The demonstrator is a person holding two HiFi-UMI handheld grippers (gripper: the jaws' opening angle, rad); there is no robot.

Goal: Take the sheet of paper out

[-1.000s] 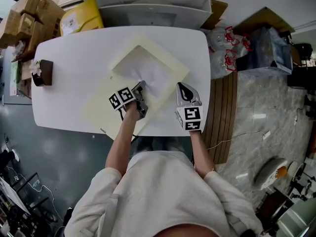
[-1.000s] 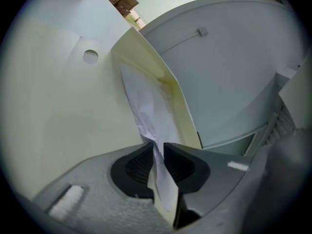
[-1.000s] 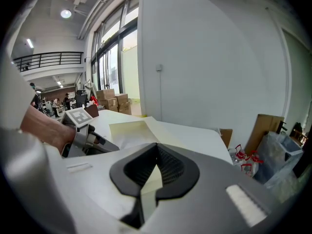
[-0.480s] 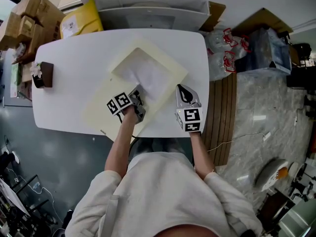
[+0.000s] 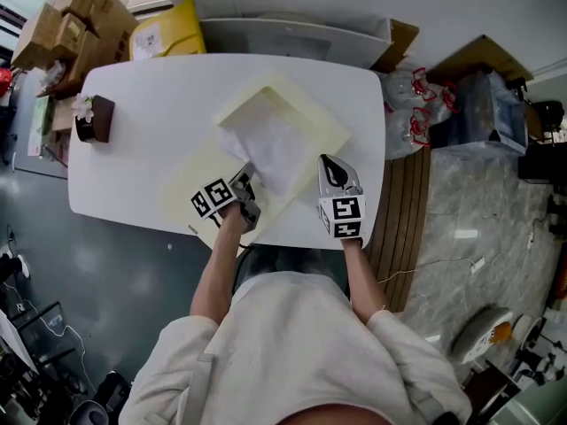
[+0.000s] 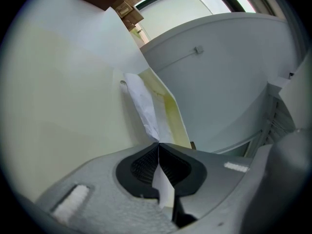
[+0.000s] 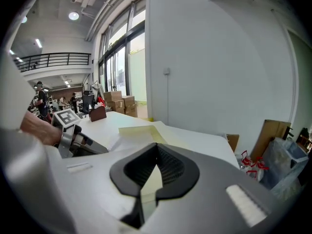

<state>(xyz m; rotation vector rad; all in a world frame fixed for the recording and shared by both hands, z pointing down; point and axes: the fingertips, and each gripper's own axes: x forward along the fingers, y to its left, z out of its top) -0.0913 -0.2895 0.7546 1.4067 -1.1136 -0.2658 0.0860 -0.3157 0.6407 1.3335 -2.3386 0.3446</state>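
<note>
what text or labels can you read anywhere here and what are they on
No text can be read in any view.
Label on the yellow package: too small to read.
Red print on the plastic bags: blurred, unreadable.
Square markers on the left gripper and right gripper: black-and-white patterns, no words.
Sheet of paper and cream envelope: no print shows.

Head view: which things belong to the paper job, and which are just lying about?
Job:
white crumpled sheet of paper, pinched in the shut left gripper
pale yellow shallow cardboard box holding it
right gripper, shut and empty

Lying about:
dark brown wooden holder with white flower
brown cardboard boxes
yellow padded bag
clear plastic bags with red handles
</note>
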